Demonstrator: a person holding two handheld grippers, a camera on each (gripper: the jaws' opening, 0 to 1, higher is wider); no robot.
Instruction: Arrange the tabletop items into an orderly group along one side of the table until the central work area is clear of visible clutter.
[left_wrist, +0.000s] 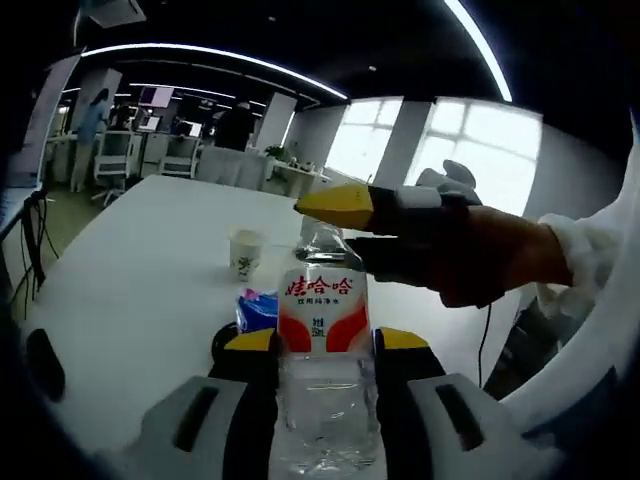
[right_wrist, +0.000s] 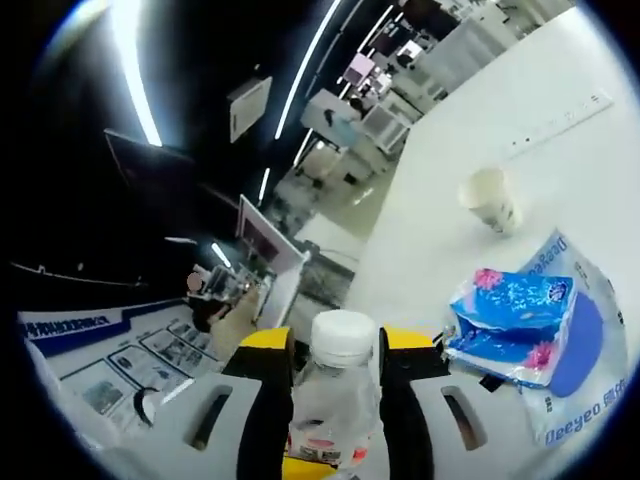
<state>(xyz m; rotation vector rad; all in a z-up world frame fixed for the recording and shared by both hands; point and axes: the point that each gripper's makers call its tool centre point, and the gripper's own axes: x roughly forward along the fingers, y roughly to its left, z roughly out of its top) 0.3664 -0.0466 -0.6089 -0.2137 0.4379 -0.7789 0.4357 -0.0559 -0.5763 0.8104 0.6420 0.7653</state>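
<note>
Both grippers, left (left_wrist: 325, 345) on the body and right (right_wrist: 335, 350) at the neck, clamp one bottle (left_wrist: 322, 310) above the table (left_wrist: 150, 260); uneven pulling could twist it loose onto the cup (left_wrist: 245, 252).

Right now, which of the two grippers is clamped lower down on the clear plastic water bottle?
The left gripper: its yellow-tipped jaws hold the clear plastic water bottle at the red-and-white label. The right gripper holds it just under the white cap.
</note>
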